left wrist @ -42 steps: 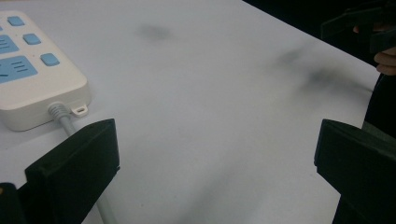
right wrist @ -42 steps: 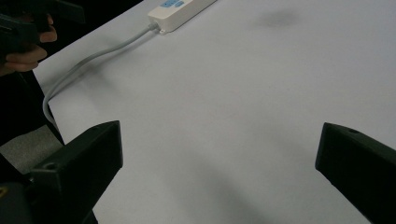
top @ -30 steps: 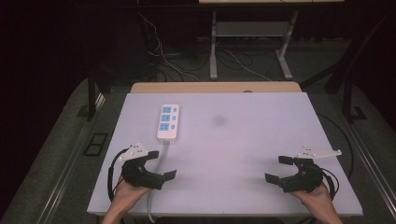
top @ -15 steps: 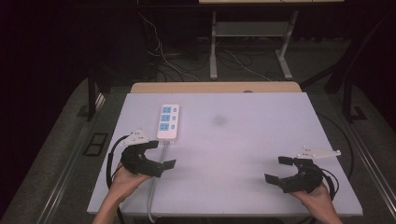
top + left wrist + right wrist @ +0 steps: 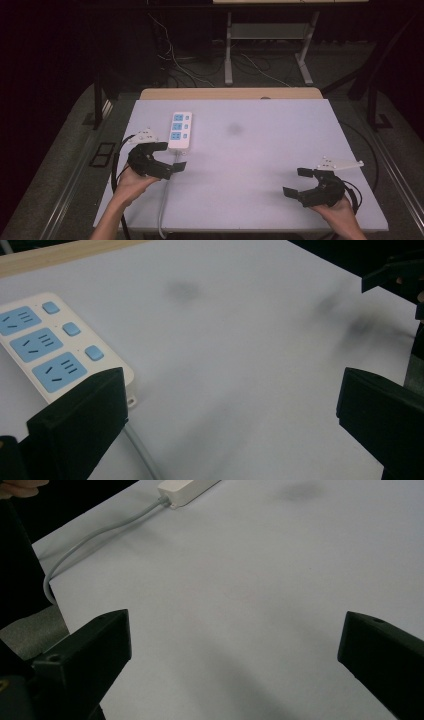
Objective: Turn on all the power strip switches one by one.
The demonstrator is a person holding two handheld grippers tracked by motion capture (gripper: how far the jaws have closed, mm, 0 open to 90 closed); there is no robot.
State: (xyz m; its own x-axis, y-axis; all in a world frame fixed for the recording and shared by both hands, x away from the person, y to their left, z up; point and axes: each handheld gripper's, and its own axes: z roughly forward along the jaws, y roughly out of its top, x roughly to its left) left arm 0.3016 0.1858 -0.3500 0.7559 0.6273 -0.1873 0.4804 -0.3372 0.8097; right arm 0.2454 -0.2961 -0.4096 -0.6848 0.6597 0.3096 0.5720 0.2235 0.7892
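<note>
From the high view, our left gripper (image 5: 167,156), jaws spread, had moved up beside the power strip (image 5: 180,131) on the table (image 5: 260,150); the right gripper (image 5: 305,184) stayed open near the front edge. In the left gripper view the power strip (image 5: 55,347) lay just beyond the left jaw, so we judged a grasp was near. The right gripper view showed its cable (image 5: 100,535) far off.

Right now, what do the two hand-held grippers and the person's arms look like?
Both are black. The left hand-held gripper and the right hand-held gripper each have two blocky jaws, a pale three-cornered plate on top and a dark trailing cable. The forearms are bare, with no sleeves in sight.
</note>
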